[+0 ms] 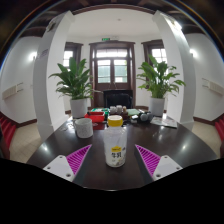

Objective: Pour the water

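Claw (112, 160) spread wide, both pink pads (72, 159) clear of everything, holding nothing. Between the fingers, slightly ahead, an upright clear bottle (116, 142) with yellow cap and label stands on the dark round counter (45, 150). Beyond: white cup (84, 127), red container (96, 118). Two potted plants (76, 85) flank a far door (112, 70).

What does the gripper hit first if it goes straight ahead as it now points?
Most likely the yellow-capped bottle: it stands on the dark table, just ahead of the open gripper and centred between its fingers. The white cup sits further back and to one side, probably out of line.
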`<state>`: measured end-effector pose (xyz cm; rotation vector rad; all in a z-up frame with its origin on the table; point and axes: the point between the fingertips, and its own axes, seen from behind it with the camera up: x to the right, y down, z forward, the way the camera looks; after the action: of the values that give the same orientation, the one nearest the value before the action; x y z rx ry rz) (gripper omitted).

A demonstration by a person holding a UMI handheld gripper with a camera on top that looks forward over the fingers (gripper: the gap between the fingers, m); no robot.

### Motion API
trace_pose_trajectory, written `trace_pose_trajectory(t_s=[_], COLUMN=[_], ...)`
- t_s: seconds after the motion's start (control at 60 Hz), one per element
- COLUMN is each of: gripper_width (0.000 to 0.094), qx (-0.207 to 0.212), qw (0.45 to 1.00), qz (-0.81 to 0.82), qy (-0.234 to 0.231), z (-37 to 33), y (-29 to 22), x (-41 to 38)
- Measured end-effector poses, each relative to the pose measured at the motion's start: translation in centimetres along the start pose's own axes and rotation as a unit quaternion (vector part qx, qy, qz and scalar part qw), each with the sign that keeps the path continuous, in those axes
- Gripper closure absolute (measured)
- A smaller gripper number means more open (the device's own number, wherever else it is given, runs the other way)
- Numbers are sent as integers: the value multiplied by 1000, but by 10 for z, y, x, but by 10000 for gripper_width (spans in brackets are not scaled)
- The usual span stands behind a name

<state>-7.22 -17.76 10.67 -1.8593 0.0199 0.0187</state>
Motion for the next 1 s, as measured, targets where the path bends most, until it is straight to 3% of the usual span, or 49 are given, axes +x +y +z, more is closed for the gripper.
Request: trace_pose_trajectory(t_s=[0.467,0.567,0.617,0.767,0.817,1.0], gripper_width=[101,183,349,478,516,517], qx=[16,9,9,18,18,14], qw=[1000,1000,1000,1000,999,999], qz=[-25,-15,-10,-17,-22,-44], qy=[-8,-16,-18,-20,-20,-20], z=[105,114,115,115,117,118], y=[4,12,13,12,12,12], x=[10,8,9,10,9,5])
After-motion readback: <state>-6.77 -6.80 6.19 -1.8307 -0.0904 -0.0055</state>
